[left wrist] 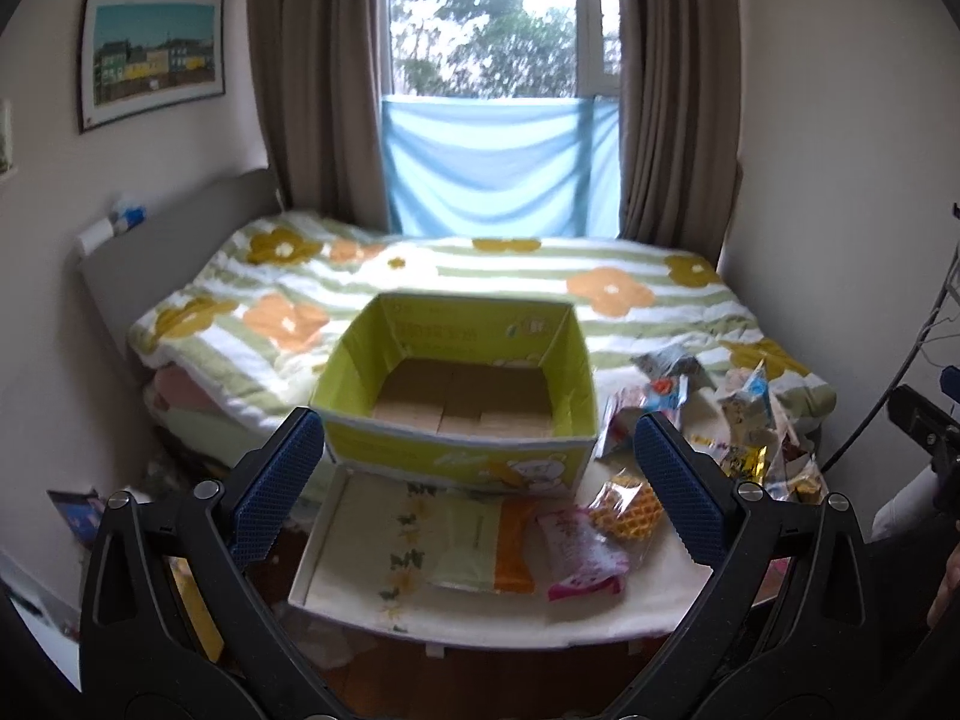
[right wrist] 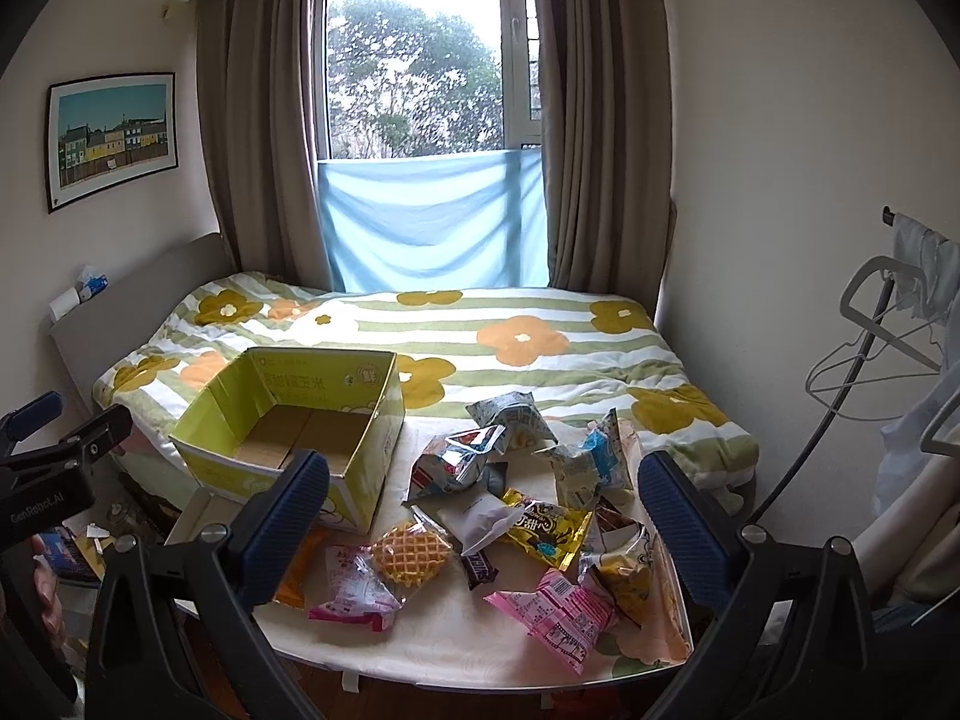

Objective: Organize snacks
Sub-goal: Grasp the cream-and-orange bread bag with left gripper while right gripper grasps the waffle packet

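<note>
- A small table (right wrist: pixel 480 654) with a pale cloth stands at the foot of a bed with a flowered quilt (right wrist: pixel 540 324); a window with brown curtains fills the top centre of both views.
- An open yellow-green cardboard box (right wrist: pixel 282 414) sits at the left of centre in the right wrist view; its brown floor shows, with nothing inside.
- Loose snack packets (right wrist: pixel 522 480) lie in a heap right of the box, spreading toward the lower right of the frame.
- Nearest the bottom edge lie a waffle in clear wrap (right wrist: pixel 411 553), a pink packet (right wrist: pixel 552 609) and a gold packet (right wrist: pixel 549 531).
- The right gripper (right wrist: pixel 483 528) hovers above the heap, jaws wide apart and holding nothing.
- The left gripper (left wrist: pixel 480 489) is likewise spread wide and empty, aimed at the box (left wrist: pixel 456 384).
- The heap lies directly ahead of and below the right gripper, so that hand seems nearer for a first pick; the box is to its left.
- The pink packet's long axis runs diagonally, upper left to lower right.
</note>
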Demonstrator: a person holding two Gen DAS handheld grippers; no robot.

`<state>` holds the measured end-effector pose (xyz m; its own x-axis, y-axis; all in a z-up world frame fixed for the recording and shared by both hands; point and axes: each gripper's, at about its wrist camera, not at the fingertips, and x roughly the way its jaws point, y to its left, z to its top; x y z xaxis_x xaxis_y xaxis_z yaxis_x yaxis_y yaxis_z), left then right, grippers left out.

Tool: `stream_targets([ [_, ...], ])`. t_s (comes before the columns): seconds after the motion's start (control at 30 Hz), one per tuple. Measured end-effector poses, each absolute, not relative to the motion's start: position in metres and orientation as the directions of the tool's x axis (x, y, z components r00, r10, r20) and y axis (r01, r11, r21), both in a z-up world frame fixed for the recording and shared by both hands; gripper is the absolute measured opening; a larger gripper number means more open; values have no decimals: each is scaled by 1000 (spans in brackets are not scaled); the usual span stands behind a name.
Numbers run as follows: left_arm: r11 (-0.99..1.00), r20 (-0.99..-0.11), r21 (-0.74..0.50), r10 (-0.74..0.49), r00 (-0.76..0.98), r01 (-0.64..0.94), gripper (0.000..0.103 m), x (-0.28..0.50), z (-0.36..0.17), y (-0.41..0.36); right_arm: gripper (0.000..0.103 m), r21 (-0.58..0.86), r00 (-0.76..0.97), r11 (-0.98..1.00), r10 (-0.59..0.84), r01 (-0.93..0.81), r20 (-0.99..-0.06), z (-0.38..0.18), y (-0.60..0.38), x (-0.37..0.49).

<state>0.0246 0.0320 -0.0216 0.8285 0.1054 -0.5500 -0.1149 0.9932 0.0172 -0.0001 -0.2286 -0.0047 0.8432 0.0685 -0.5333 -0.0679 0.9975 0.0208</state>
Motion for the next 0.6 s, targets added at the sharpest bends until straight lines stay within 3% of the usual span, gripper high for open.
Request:
stream_targets([
  [0.2,985,-671,29,147,727,-172,103,39,-72,45,103,60,770,986,160,-157,-617,-39,-230,19],
  [0.6,994,-854,-61,-5,520,-90,103,104,-184,66,103,193,599,977,207,-88,-774,-133,-207,69],
])
